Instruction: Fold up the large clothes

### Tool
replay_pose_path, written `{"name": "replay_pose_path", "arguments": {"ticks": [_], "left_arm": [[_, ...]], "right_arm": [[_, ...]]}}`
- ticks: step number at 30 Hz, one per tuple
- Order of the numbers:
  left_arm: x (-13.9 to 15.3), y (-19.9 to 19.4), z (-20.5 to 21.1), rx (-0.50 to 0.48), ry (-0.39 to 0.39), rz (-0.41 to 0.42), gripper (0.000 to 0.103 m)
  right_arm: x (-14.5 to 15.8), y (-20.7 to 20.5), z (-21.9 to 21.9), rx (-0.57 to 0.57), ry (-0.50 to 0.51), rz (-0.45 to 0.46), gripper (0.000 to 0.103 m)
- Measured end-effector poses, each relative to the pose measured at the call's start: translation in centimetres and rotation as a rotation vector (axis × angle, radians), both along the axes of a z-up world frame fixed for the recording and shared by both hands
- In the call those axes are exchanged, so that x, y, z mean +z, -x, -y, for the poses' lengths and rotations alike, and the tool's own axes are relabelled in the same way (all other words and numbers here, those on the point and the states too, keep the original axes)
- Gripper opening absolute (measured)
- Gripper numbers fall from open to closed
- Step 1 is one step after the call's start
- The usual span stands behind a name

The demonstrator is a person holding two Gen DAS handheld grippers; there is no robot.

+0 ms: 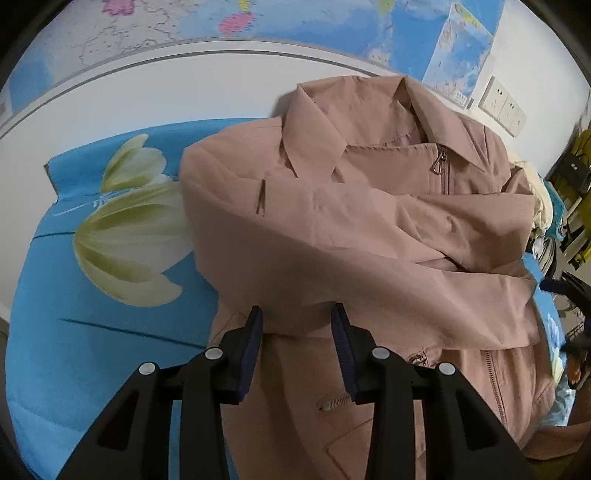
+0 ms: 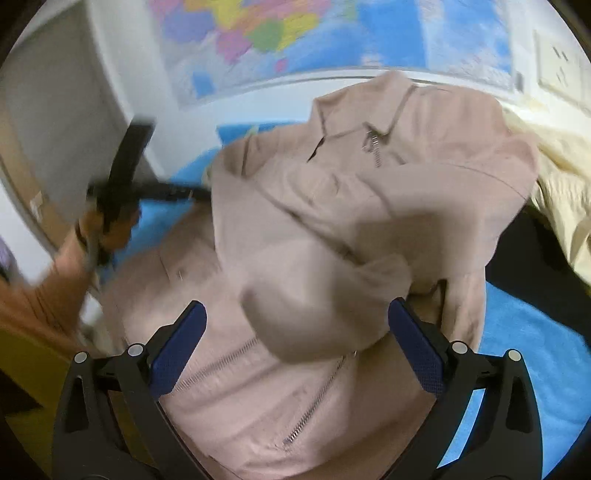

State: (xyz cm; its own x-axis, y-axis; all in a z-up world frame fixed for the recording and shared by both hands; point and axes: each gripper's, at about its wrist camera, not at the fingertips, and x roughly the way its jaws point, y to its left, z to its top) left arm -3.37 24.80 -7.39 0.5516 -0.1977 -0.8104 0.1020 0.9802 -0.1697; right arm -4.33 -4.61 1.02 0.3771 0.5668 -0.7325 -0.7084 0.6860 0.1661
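Note:
A dusty-pink zip jacket (image 1: 369,229) lies face up on the blue flowered bedsheet (image 1: 110,332), collar toward the wall, with both sleeves laid across its chest. My left gripper (image 1: 297,328) hovers over the jacket's lower left part. Its jaws are partly apart and the sleeve's lower fold edge shows in the gap, with the pads off the cloth. In the right wrist view the jacket (image 2: 332,206) is blurred. My right gripper (image 2: 295,314) stands wide open over it, a sleeve end (image 2: 314,306) lying loose between the fingers.
A person's hand (image 2: 88,236) with the other gripper's black body shows at the jacket's left side. A cream garment (image 2: 561,206) is heaped to the right. A world map (image 1: 332,22) and wall sockets (image 1: 502,105) sit behind the bed. Clutter (image 1: 576,206) lines the right edge.

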Motion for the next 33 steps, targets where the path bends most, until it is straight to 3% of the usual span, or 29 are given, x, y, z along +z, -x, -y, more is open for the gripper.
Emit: {"name": "replay_pose_path", "arguments": {"ticks": [2, 3, 4, 5, 6, 9, 11, 13, 16, 18, 20, 21, 22, 24, 27, 29, 30, 31, 32, 33], "left_arm": [[-0.1, -0.4, 0.3, -0.012, 0.008, 0.001, 0.036], [-0.1, -0.6, 0.4, -0.013, 0.010, 0.002, 0.036], [-0.1, -0.6, 0.5, -0.014, 0.011, 0.003, 0.036], [0.0, -0.8, 0.6, -0.015, 0.016, 0.005, 0.035], [0.1, -0.9, 0.6, -0.014, 0.025, 0.007, 0.035], [0.8, -1.0, 0.4, -0.013, 0.057, 0.023, 0.035], [1.8, -1.2, 0.3, -0.010, 0.071, 0.055, 0.035], [2.7, -1.7, 0.2, -0.004, 0.084, 0.082, 0.035], [3.4, -3.0, 0.7, 0.012, 0.085, 0.113, 0.036], [2.9, -4.1, 1.4, 0.017, 0.061, 0.107, 0.037], [2.0, -4.7, 1.7, 0.013, 0.057, 0.080, 0.037], [1.6, -4.8, 1.7, 0.007, 0.057, 0.069, 0.037], [1.2, -4.7, 1.9, -0.001, 0.050, 0.064, 0.037], [0.8, -4.4, 2.0, -0.017, 0.036, 0.073, 0.038], [0.8, -4.0, 1.6, -0.031, 0.040, 0.086, 0.040], [0.9, -4.0, 1.5, -0.038, 0.039, 0.086, 0.041], [0.9, -4.0, 1.5, -0.040, 0.035, 0.088, 0.041], [0.8, -4.1, 1.6, -0.037, 0.030, 0.087, 0.042], [0.8, -4.2, 1.6, -0.033, 0.031, 0.083, 0.042], [0.8, -4.2, 1.6, -0.033, 0.034, 0.079, 0.042]], "right_arm": [[-1.1, 0.6, -1.3, 0.006, 0.100, 0.046, 0.097], [-1.7, 0.6, -2.1, -0.013, 0.172, 0.082, 0.084], [-2.1, 0.5, -2.4, -0.017, 0.207, 0.087, 0.056], [-2.2, 0.1, -2.6, -0.008, 0.210, 0.062, 0.043], [-2.0, -0.3, -2.5, -0.003, 0.186, 0.034, 0.021], [1.4, -2.2, -0.2, 0.005, -0.049, -0.083, 0.008], [4.3, -4.3, 2.0, -0.027, -0.198, -0.143, 0.007], [5.9, -6.8, 3.7, -0.095, -0.260, -0.162, 0.002], [6.5, -11.4, 5.4, -0.252, -0.223, -0.153, 0.002], [6.0, -12.9, 5.7, -0.261, -0.230, -0.184, 0.007], [5.3, -13.2, 5.8, -0.271, -0.234, -0.206, 0.023], [5.1, -12.6, 5.7, -0.245, -0.238, -0.204, 0.054], [5.0, -11.4, 5.5, -0.219, -0.220, -0.177, 0.072], [4.4, -8.4, 4.7, -0.180, -0.113, -0.089, 0.080], [3.1, -5.0, 4.6, -0.146, -0.027, -0.040, 0.093], [1.1, -4.0, 4.7, -0.183, 0.042, -0.021, 0.096], [0.1, -4.2, 4.8, -0.186, 0.057, -0.048, 0.085], [-0.6, -4.4, 4.9, -0.183, 0.056, -0.074, 0.053], [-1.3, -4.8, 4.9, -0.180, 0.054, -0.107, 0.034], [-1.4, -5.0, 5.0, -0.180, 0.058, -0.118, 0.003]]}}
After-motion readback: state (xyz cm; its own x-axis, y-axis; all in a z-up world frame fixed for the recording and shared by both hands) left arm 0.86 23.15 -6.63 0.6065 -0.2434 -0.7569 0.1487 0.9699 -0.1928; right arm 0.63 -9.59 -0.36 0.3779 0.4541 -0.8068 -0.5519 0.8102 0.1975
